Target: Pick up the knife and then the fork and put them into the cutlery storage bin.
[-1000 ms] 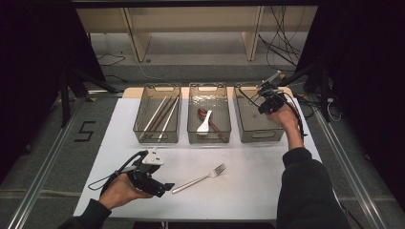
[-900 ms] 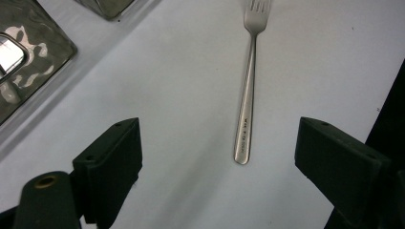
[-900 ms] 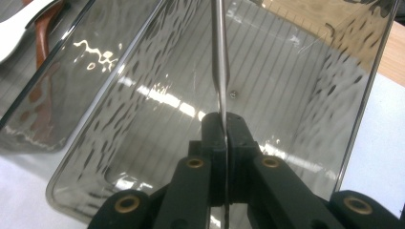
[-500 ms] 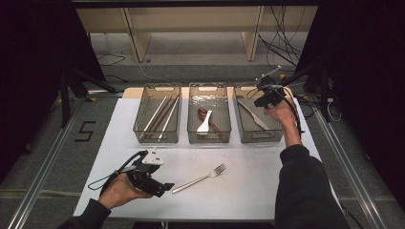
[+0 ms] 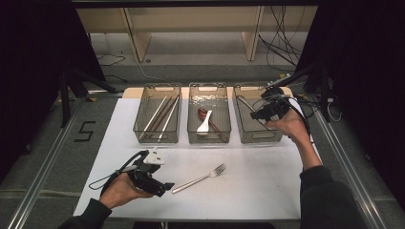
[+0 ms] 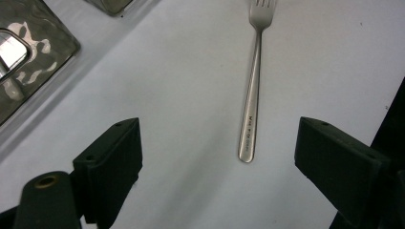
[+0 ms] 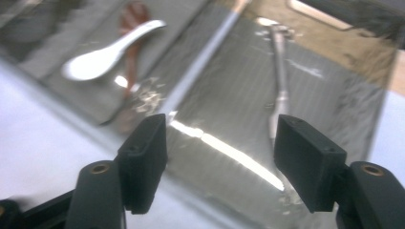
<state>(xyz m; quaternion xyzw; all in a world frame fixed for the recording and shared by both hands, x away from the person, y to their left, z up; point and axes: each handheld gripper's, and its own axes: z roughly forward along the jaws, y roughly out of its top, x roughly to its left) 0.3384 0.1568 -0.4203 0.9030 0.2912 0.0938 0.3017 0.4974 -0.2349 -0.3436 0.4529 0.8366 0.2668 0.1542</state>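
Note:
A silver fork [image 5: 200,177] [image 6: 253,95] lies on the white table, tines toward the bins. My left gripper [image 5: 165,187] [image 6: 217,138] rests low at its handle end, open; the handle tip sits between the jaws, untouched. My right gripper [image 5: 260,113] [image 7: 219,138] hovers over the right clear bin [image 5: 260,138]. Its jaws have just been opening and nothing is between them. Below it a metal utensil [image 5: 246,102] [image 7: 279,71] lies in that bin.
The left bin [image 5: 157,87] holds several chopsticks [image 5: 160,114]. In the middle bin [image 5: 208,87] are a white spoon [image 5: 203,126] [image 7: 110,52] and a brown spoon [image 5: 210,119]. Cables trail off the table's right side. Bare white table [image 5: 267,181] stretches in front of the bins.
The right hand has risen and drawn back from low inside the right bin, its jaws now apart; a metal utensil lies in that bin. The left hand and the fork are unmoved.

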